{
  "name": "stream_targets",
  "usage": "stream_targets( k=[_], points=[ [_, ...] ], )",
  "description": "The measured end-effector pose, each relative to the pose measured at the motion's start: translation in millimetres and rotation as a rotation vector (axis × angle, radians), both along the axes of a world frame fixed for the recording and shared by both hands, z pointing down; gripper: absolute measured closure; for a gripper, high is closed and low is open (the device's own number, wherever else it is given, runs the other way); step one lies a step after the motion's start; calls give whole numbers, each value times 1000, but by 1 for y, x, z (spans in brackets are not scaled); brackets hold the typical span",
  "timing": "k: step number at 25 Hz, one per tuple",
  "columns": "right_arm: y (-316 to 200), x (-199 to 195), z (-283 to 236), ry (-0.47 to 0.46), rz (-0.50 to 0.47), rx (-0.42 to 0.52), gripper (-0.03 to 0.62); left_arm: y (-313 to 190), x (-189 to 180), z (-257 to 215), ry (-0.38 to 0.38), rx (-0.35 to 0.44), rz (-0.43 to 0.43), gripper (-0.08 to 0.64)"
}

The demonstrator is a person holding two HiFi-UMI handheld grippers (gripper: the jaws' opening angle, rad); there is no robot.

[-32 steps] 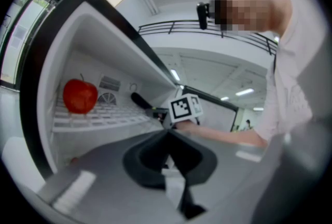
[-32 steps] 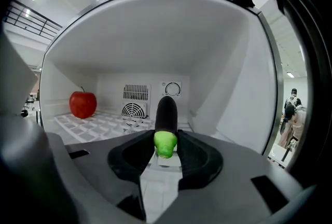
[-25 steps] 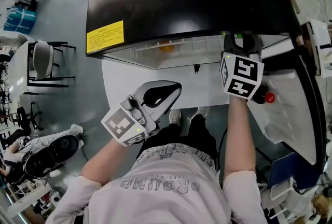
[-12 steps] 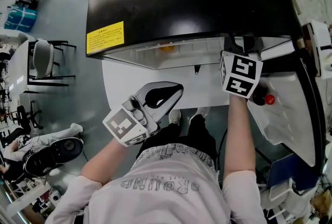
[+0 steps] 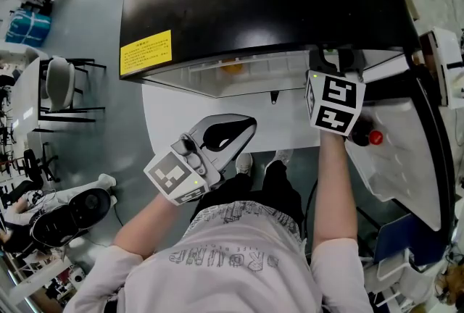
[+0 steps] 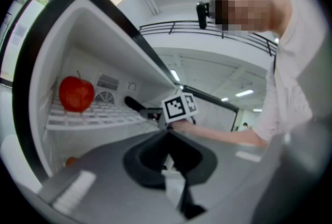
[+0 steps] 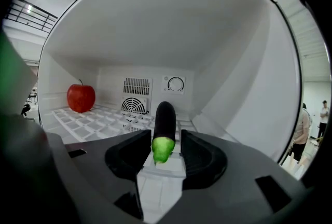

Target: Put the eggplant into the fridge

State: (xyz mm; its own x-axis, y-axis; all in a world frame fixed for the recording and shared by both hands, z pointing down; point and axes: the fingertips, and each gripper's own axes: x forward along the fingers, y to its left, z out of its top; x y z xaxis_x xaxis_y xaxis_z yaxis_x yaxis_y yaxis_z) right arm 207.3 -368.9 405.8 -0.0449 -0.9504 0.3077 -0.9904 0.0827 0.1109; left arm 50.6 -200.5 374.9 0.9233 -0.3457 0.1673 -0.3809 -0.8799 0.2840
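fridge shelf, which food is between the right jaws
The dark eggplant: it lies between the jaws of the right gripper, which have just been opening; the red apple sits off left.

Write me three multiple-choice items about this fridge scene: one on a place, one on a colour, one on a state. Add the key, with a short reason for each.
1. In the right gripper view, where is the apple relative to the eggplant?
A. To its left
B. To its right
C. On top of it

2. What colour is the eggplant's near end?
A. Green
B. Red
C. White

3. How are the right gripper's jaws?
A. Shut on the apple
B. Apart, with the eggplant between them
C. Shut and empty

Key:
1. A, the apple sits far left on the shelf.
2. A, the near tip is bright green.
3. B, the jaws have just been opening and a gap shows beside the eggplant.
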Motion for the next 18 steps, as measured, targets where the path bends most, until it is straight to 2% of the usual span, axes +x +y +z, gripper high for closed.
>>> stream_targets(
  k=[3,18],
  points=[
    [1,0,-1,-1,0,3,394,2,0,-1,1,2,2,552],
    [12,-6,-9,9,-19,26,391,7,-3,-4,3,16,7,552]
  ],
)
